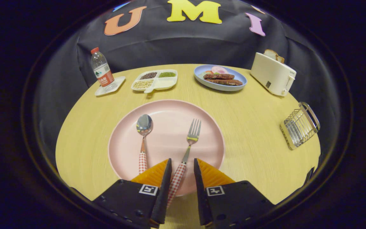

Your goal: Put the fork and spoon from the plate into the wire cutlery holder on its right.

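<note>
claw [183,165] fingers stand a little apart, straddling the fork [186,156] handle; left finger touching or nearly so, right finger apart, no grip. spoon [143,140] lies just left on the pink plate [167,111]. bare table [253,143] runs right to the wire holder [300,125] near the edge.

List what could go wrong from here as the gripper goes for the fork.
1. The gripper is open with the fork handle between its fingers but hard against one finger; closing may skew or flick it.
2. The spoon lies close beside on the pink plate; that finger could nudge its handle.
3. The wire cutlery holder looks tipped over beyond the plate's right edge, so the fork might slide back out.
</note>
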